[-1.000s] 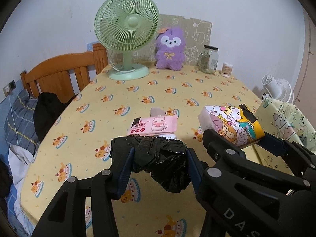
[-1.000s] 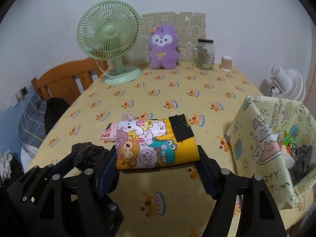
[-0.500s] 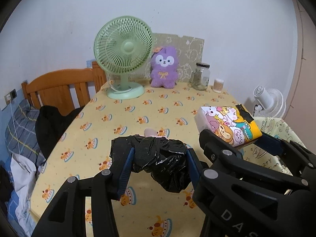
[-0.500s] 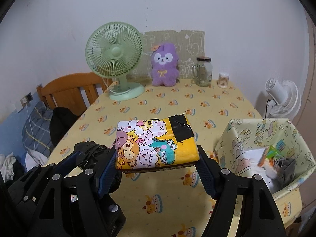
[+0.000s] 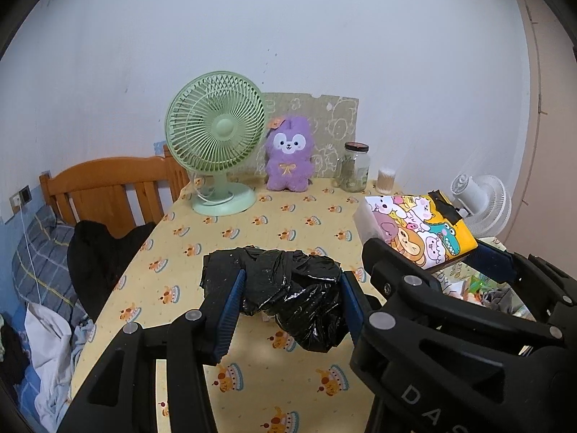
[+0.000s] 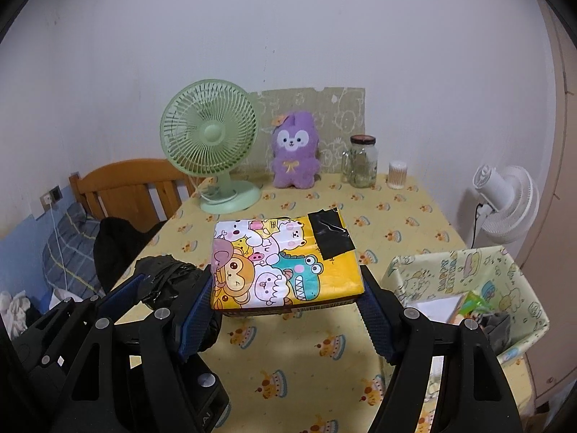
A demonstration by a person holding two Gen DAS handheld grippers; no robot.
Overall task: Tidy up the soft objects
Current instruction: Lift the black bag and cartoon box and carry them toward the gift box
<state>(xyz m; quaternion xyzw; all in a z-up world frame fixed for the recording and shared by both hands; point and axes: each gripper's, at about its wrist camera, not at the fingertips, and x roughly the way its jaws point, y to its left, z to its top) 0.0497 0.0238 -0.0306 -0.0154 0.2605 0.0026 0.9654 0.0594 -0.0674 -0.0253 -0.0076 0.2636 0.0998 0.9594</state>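
Note:
My left gripper (image 5: 293,288) is shut on a crumpled black plastic bag (image 5: 288,288), held above the yellow tablecloth (image 5: 230,375). Its lower end hangs below the pads. My right gripper (image 6: 286,296) is shut on a soft yellow pack with cartoon animals (image 6: 281,263) and a black tape patch, held level above the table. Each gripper shows in the other's view: the cartoon pack (image 5: 418,231) at the right, the black bag (image 6: 169,278) at the left. A patterned fabric basket (image 6: 461,274) stands at the table's right edge with soft items inside.
A green desk fan (image 6: 212,144), a purple plush toy (image 6: 295,155), a glass jar (image 6: 362,162) and a cotton-swab tub (image 6: 396,175) line the far wall. A wooden chair (image 6: 130,187) and bedding lie left of the table. A white fan (image 6: 505,202) stands right.
Both grippers have risen with their loads, so the table looks lower and farther. The pink pack that lay on the table has gone out of sight behind the black bag.

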